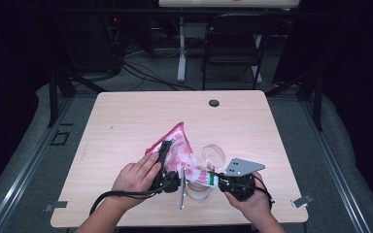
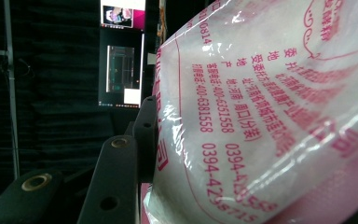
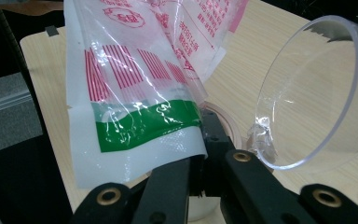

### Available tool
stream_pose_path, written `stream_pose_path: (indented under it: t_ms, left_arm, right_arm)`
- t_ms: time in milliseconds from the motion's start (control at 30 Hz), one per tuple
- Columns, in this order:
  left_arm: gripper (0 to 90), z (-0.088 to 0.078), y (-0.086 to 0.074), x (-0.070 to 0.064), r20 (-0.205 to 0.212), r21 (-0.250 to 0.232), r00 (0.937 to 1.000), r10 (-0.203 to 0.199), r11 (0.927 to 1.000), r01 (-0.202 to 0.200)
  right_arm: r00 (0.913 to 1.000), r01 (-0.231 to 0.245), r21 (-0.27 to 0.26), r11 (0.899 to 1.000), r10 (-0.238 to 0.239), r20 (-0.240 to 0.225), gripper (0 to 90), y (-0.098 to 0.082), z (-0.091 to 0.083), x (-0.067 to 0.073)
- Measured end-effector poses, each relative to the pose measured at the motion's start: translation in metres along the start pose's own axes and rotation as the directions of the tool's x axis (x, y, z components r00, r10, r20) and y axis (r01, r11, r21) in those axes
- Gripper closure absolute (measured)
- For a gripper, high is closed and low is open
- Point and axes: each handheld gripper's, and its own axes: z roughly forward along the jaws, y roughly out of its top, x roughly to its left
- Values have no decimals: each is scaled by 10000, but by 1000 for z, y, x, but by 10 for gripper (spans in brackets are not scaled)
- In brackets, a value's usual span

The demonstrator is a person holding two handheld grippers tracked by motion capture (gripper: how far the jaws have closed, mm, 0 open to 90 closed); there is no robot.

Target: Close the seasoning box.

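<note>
At a pale wooden table (image 1: 126,116), a person holds a pink-and-white printed plastic bag (image 1: 177,148) between two hand-held grippers near the front edge. The right gripper (image 3: 200,184) has its black jaws closed on the bag's white bottom edge, just below a green band. The left gripper (image 1: 164,154) presses against the bag's side, its jaws apparently pinching the plastic, the left hand (image 1: 137,175) wrapped behind it. A clear round plastic lid (image 3: 314,100) stands tilted on its edge just beside the bag, above a clear cup (image 1: 197,190).
</note>
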Motion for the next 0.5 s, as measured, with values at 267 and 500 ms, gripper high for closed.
stream_pose_path:
  t_ms: [267, 500]
  left_arm:
    - [609, 0, 0, 0, -6, -15, 10000, 25, 10000, -25]
    - [609, 0, 1, 0, -26, 19, 10000, 85, 10000, -85]
  right_arm:
    - [10000, 15, -4, 10000, -15, 11, 900, 0, 0, 0]
    - [10000, 12, -13, 10000, -12, -2, 900, 0, 0, 0]
